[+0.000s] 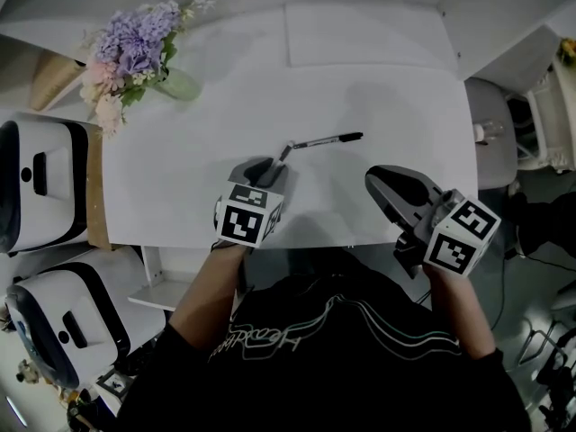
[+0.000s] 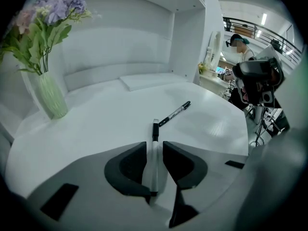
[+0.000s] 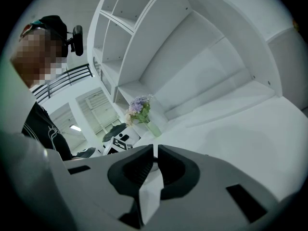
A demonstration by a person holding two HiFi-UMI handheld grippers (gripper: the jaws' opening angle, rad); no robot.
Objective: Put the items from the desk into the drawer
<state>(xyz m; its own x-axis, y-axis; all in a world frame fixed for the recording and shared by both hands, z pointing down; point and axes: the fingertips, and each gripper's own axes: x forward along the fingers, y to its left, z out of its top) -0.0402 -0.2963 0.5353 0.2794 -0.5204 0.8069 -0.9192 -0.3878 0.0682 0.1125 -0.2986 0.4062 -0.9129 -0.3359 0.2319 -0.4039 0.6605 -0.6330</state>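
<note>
While clamped in left tongs, white pen shows black cap.

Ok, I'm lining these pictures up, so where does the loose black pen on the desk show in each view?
Head view: black pen just above centre, beyond the left gripper.
Left gripper view: black pen right of centre, past the white pen in that gripper.
Right gripper view: not in it.
Shared landmark: flower vase upper left, flower vase far left, flower vase centre, in that order.
</note>
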